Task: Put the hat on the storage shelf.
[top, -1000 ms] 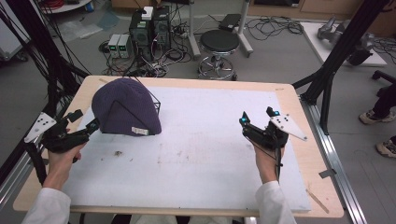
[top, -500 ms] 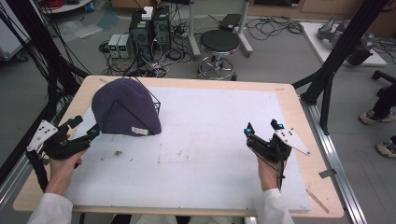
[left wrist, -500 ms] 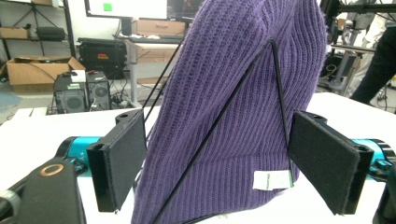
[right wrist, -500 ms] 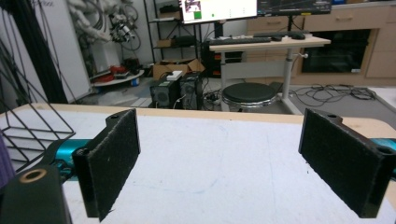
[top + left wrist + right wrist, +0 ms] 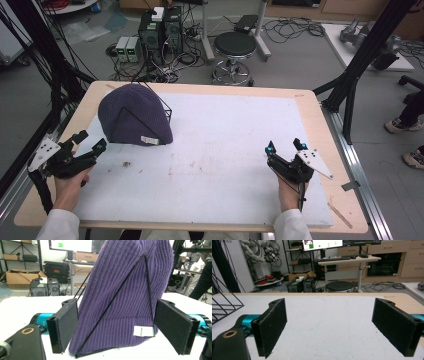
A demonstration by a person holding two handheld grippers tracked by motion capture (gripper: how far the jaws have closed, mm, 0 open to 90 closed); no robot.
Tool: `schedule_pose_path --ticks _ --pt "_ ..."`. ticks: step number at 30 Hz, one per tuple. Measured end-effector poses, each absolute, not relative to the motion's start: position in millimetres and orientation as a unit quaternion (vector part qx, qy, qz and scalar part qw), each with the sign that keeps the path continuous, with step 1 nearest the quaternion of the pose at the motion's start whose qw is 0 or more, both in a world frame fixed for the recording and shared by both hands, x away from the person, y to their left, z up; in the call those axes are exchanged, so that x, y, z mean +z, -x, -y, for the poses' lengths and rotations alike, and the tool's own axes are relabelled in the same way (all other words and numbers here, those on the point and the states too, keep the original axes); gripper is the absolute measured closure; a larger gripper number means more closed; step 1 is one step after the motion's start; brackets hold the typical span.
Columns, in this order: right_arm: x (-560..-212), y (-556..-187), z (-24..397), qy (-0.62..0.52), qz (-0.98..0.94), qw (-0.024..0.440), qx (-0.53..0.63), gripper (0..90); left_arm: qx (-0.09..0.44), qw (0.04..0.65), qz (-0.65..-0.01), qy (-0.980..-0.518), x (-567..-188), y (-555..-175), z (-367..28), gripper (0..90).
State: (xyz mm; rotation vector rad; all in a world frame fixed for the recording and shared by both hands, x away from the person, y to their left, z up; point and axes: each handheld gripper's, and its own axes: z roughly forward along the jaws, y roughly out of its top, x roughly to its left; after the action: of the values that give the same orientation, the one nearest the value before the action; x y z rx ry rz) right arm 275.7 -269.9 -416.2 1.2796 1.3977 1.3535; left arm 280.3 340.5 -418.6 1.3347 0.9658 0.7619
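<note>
Left gripper (image 5: 89,144) sits at the table's (image 5: 305,102) left edge, jaws spread wide with nothing between them, pads (image 5: 67,326) flat black felt-like rectangles on teal mounts. It points at the beanie (image 5: 134,115), close but not touching. In the left gripper view the beanie stands between the two pads yet farther out, so no contact.

Beanie: purple rib knit, dome shaped, small white tag at the lower hem. It's pulled over a thin black wire rack (image 5: 162,104); the wire reads as a triangle outline across the knit in the left gripper view, and a bare wire corner sticks out on the beanie's far-right side. Position: far-left part of the table, on the white mat (image 5: 225,165).

Right gripper (image 5: 286,146) hovers near the table's right edge, toward the near side, jaws equally wide apart and empty, same felt pads (image 5: 395,326). Well apart from the beanie. Rack wires show at the left border of its view.

Mat is matte white, faintly scuffed, with a small dark speck (image 5: 126,163) just in front of the beanie. Table rim is light wood.

Versus 0.5 s ago: both grippers pulled a bit nearer the person, the left one slightly down-left; beanie and rack unmoved.
</note>
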Motion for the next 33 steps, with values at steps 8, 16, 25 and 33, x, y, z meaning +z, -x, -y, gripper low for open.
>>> schedule_pose_path --ticks 8,16,25,33 --pt "-420.8 -270.1 271.5 -0.507 -0.551 0.399 0.529 12.2 0.325 0.611 -0.431 -0.58 -432.6 -277.1 -343.9 20.0" --pt "-426.0 -267.8 278.8 -0.515 -0.539 0.4 0.533 12.3 0.324 0.618 -0.42 -0.58 -432.1 -274.6 -341.3 20.0" --pt "-426.0 -269.2 279.4 -0.516 -0.538 0.401 0.533 12.3 0.325 0.618 -0.429 -0.573 -432.7 -269.5 -346.7 20.0" --pt "-427.7 -271.6 278.1 -0.511 -0.548 0.401 0.528 12.4 0.325 0.613 -0.436 -0.573 -435.1 -268.3 -350.3 20.0"
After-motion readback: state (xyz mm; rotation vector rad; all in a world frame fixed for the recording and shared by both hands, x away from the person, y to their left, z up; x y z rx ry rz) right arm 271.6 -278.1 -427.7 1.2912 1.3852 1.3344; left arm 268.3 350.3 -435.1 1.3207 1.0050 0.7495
